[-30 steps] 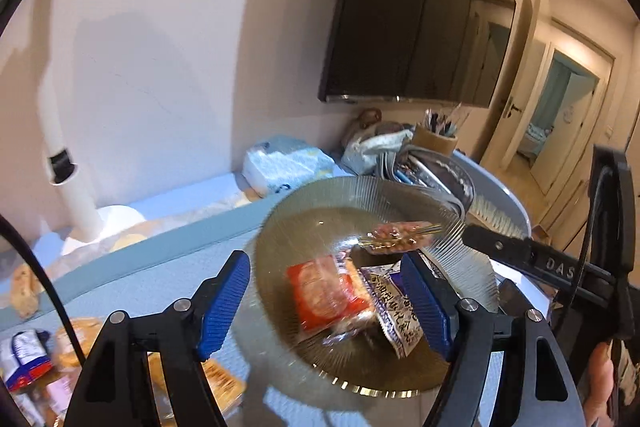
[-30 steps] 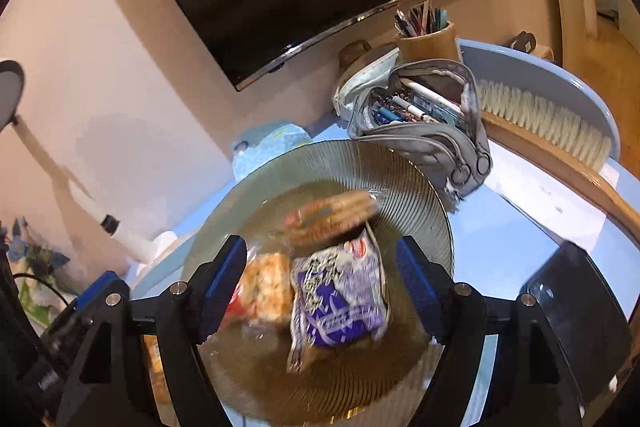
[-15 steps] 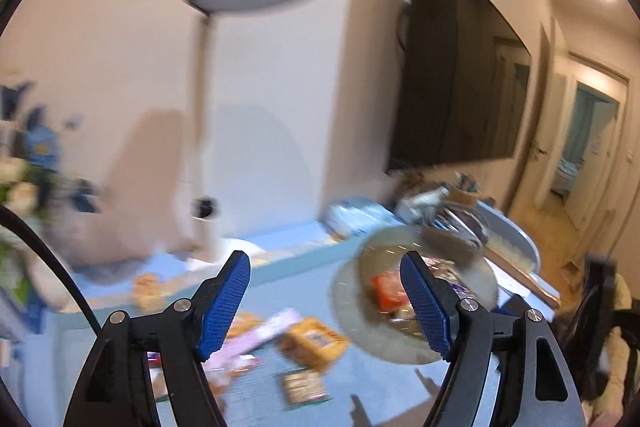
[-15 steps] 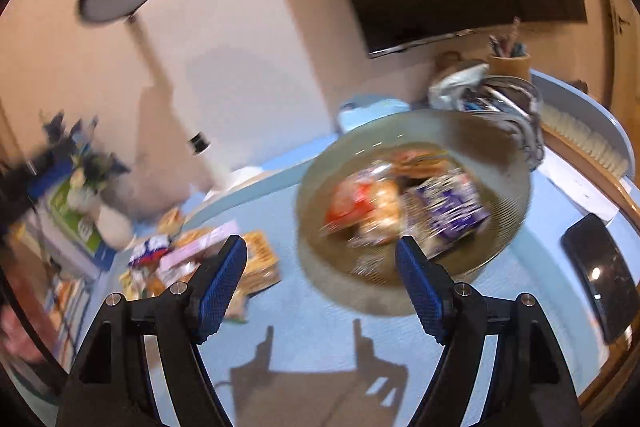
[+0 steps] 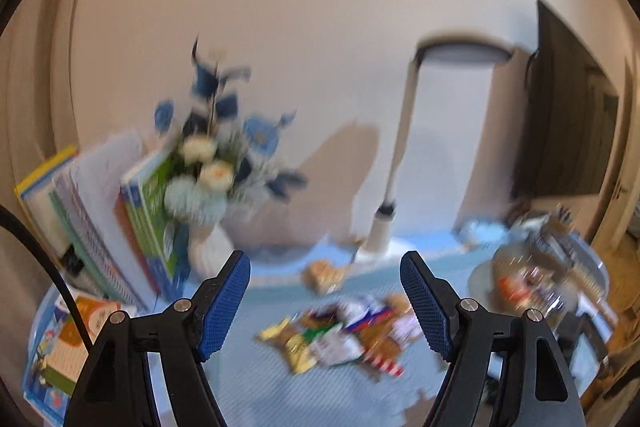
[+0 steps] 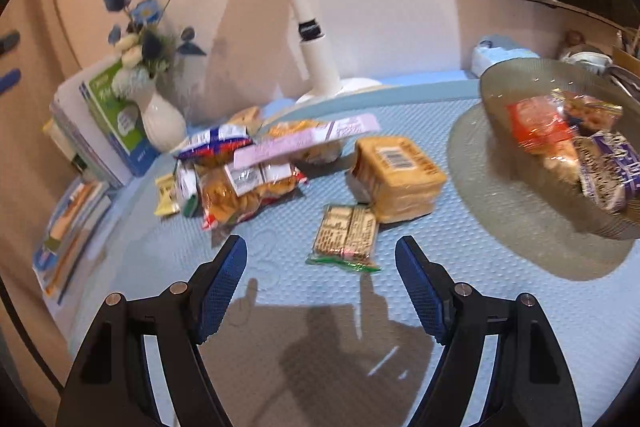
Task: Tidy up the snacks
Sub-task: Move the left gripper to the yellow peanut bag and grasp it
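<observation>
Snacks, loose: green-edged cracker packet [image 6: 346, 239] lies flat on the blue mat [image 6: 460, 311], just beyond the right gripper [image 6: 321, 291], a little right of centre between its fingers, long axis running near to far. Right gripper wide open, empty, and the nearer. Left gripper [image 5: 325, 301] likewise spread, empty, held higher, view blurred. Glass plate [image 6: 500, 83], far right, holds three packets.

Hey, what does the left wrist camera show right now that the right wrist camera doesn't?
Only the left wrist view shows the lamp's round head, though it is blurred. Only the right wrist view shows single packets: a green-edged cracker packet and a tan wrapped block lying apart from the plate. Both show open, empty tongs, left and right, the flower vase and the snack pile.
</observation>
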The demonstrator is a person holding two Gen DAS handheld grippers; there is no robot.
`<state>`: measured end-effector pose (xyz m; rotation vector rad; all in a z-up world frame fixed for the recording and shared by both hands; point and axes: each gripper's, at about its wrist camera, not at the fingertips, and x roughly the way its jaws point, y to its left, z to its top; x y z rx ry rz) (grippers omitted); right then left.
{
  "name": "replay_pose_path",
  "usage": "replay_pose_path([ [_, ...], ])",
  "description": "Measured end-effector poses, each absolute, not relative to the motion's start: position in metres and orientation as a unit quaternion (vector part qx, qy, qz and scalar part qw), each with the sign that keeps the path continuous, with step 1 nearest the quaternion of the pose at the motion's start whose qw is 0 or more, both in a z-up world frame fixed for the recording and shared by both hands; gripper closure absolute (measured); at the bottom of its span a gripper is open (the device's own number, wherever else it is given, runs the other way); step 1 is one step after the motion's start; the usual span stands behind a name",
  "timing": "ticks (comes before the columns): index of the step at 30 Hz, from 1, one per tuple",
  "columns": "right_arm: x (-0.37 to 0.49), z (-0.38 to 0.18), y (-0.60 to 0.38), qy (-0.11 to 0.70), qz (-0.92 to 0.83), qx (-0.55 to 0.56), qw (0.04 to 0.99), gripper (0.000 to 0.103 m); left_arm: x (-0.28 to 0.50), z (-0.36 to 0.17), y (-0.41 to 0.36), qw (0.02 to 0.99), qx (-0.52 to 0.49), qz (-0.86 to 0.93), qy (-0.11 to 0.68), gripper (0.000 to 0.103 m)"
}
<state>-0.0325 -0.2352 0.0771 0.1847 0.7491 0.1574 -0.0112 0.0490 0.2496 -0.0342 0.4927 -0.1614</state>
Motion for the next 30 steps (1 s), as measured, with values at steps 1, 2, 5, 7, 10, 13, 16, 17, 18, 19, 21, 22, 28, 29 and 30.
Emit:
replay_pose_path([
  [1,-0.032,0.073,-0.235,0.366,0.077,0.089,0.923,0.026,-0.006,0.234,0.053,0.963,-0.018,-0.08,0.256,0.028],
  [2,-0.03,0.067,-0.234,0.37,0.075,0.084,0.922,0.026,0.003,0.212,0.055,0.958,-0.023,-0.082,0.274,0.028],
  [5,-0.029,0.061,-0.24,0.378,0.082,0.092,0.918,0.026,0.029,0.155,0.066,0.943,-0.047,-0.071,0.321,0.028],
  [7,-0.031,0.063,-0.247,0.37,0.09,0.106,0.919,0.026,0.048,0.124,0.072,0.933,-0.071,-0.062,0.346,0.043],
  [10,-0.027,0.058,-0.252,0.378,0.092,0.121,0.913,0.026,0.079,0.08,0.084,0.905,-0.121,-0.059,0.404,0.045],
  [13,-0.023,0.054,-0.251,0.388,0.095,0.124,0.909,0.026,0.099,0.05,0.09,0.878,-0.181,-0.059,0.439,0.045],
  [16,-0.02,0.052,-0.246,0.399,0.097,0.113,0.905,0.026,0.115,0.03,0.097,0.85,-0.235,-0.057,0.468,0.046],
  [17,-0.019,0.051,-0.245,0.402,0.098,0.111,0.903,0.026,0.122,0.02,0.1,0.839,-0.254,-0.049,0.479,0.047],
  [18,-0.018,0.05,-0.245,0.405,0.1,0.111,0.902,0.026,0.126,0.014,0.102,0.832,-0.265,-0.044,0.485,0.051],
  [19,-0.018,0.05,-0.245,0.405,0.103,0.111,0.901,0.026,0.129,0.009,0.104,0.827,-0.275,-0.042,0.488,0.052],
  [21,-0.018,0.049,-0.247,0.406,0.104,0.115,0.901,0.026,0.134,0.006,0.104,0.825,-0.288,-0.04,0.485,0.052],
  [22,-0.018,0.049,-0.247,0.406,0.104,0.117,0.9,0.026,0.136,0.007,0.102,0.823,-0.286,-0.035,0.489,0.052],
  [28,-0.016,0.047,-0.245,0.418,0.098,0.112,0.896,0.026,0.15,0.01,0.086,0.829,-0.262,-0.031,0.493,0.052],
  [29,-0.016,0.047,-0.244,0.417,0.094,0.11,0.897,0.026,0.153,0.01,0.083,0.833,-0.252,-0.028,0.493,0.052],
  [30,-0.016,0.047,-0.244,0.418,0.093,0.109,0.897,0.026,0.155,0.011,0.08,0.835,-0.244,-0.026,0.492,0.052],
])
